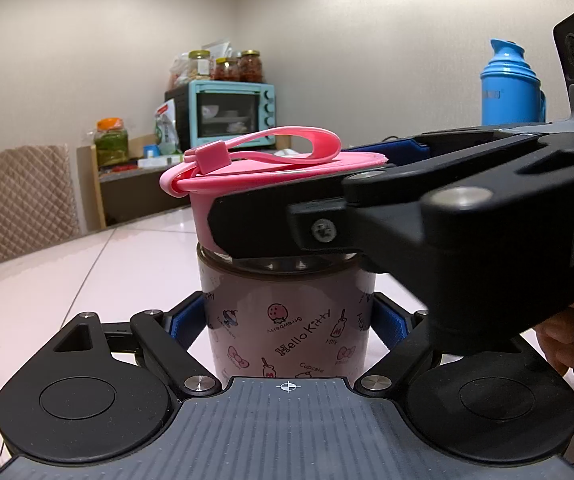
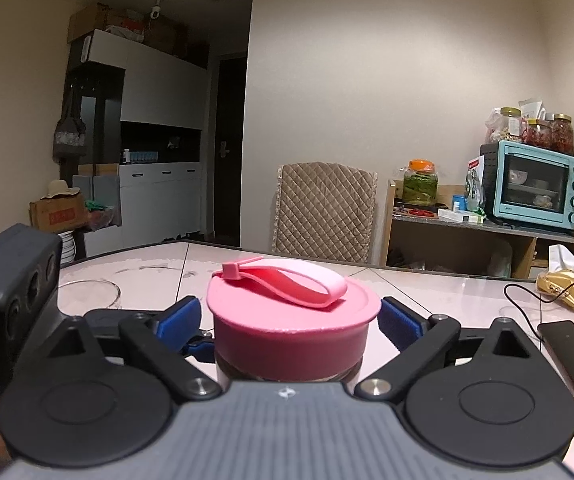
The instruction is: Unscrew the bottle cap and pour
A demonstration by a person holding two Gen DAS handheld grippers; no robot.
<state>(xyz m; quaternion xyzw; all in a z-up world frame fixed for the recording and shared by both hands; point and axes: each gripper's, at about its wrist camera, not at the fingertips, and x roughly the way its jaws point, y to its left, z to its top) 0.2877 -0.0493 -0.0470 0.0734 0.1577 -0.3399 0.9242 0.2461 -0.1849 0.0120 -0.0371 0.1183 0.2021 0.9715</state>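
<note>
Bottle point(image 1: 287, 320) stands on the worktop point(image 1: 87, 272), body clamped by the left tongs point(image 1: 287, 326). Right tongs point(image 2: 289, 320) straddle the pink cap point(image 2: 293, 316), pads not quite touching (still screwed on, I'd judge). Next: pinch, then twist.

Both wrist views low and close, crossing at the pink cap point(image 1: 247, 184), sharing the blue oven point(image 2: 535, 184).
</note>
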